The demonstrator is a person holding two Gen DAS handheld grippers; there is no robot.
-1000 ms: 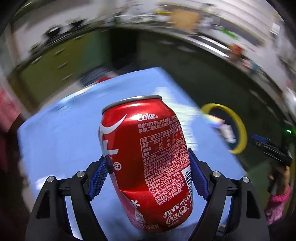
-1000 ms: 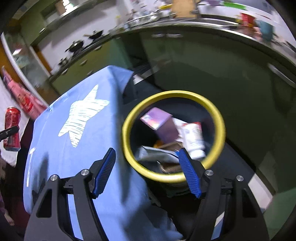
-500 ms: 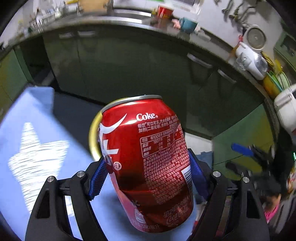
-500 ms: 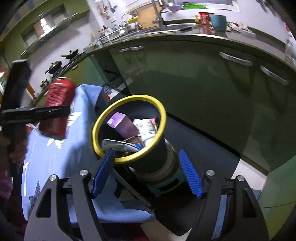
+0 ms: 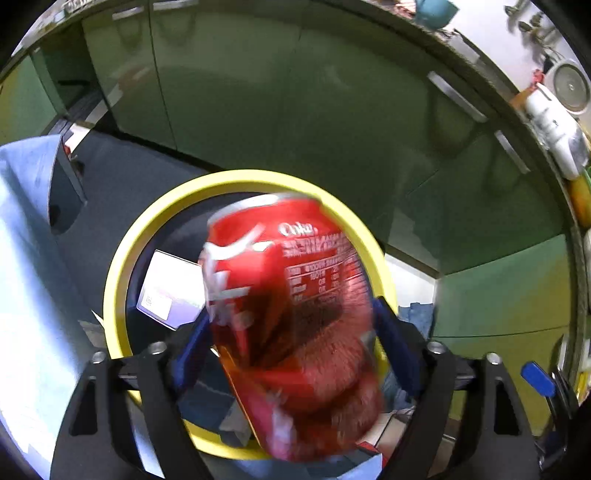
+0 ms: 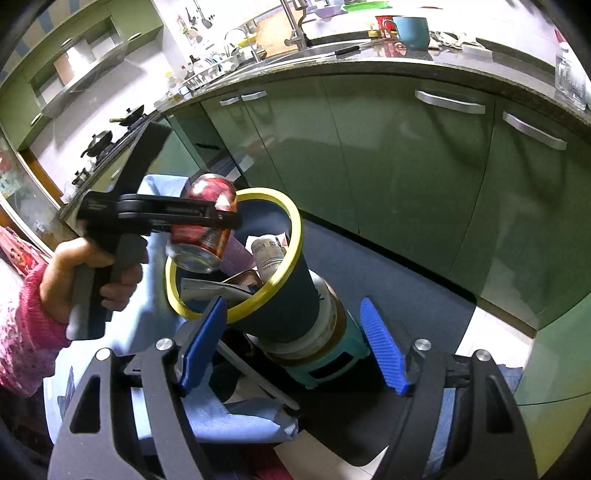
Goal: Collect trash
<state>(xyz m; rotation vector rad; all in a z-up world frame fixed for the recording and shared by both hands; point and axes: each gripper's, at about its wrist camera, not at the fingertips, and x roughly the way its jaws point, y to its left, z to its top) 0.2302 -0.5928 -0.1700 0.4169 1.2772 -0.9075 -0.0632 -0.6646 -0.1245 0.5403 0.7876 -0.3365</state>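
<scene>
**Kid:** Green cupboards [image 6: 388, 166] go all round this kitchen, and there's a grey counter [image 6: 369, 61] on top with a blue mug [image 6: 412, 31] on it. What's that red thing?

**Pal:** That's a red can [image 5: 291, 325]. It says Coke on it. It looks smeary in the left view.

**Kid:** Where is it?

**Pal:** Right over the bin [image 6: 295, 295]. The bin is dark with a yellow rim [image 5: 122, 258] and it tips toward us. The can hangs above the near side of the rim, with its shiny bottom facing down.

**Kid:** Is the left gripper [image 5: 295, 343] squeezing it?

**Pal:** No. Its jaws have just been opening. The can sits between the blue pads [image 5: 397, 354], but I see a gap on the left side, so they are not pinching it.

**Kid:** Who holds that gripper?

**Pal:** A hand [image 6: 86, 277] in a pink sleeve [image 6: 26, 332].

**Kid:** What about the right gripper [image 6: 291, 349]?

**Pal:** Its jaws are spread wide, and they have just been opening a bit too. Nothing is between them. It points at the bin from lower down.

**Kid:** What's in the bin?

**Pal:** A purple box [image 5: 170, 288], a white bottle [image 6: 267, 254] and some paper.

**Kid:** And the blue stuff?

**Pal:** A blue cloth [image 5: 26, 277], just beside the bin.
</scene>
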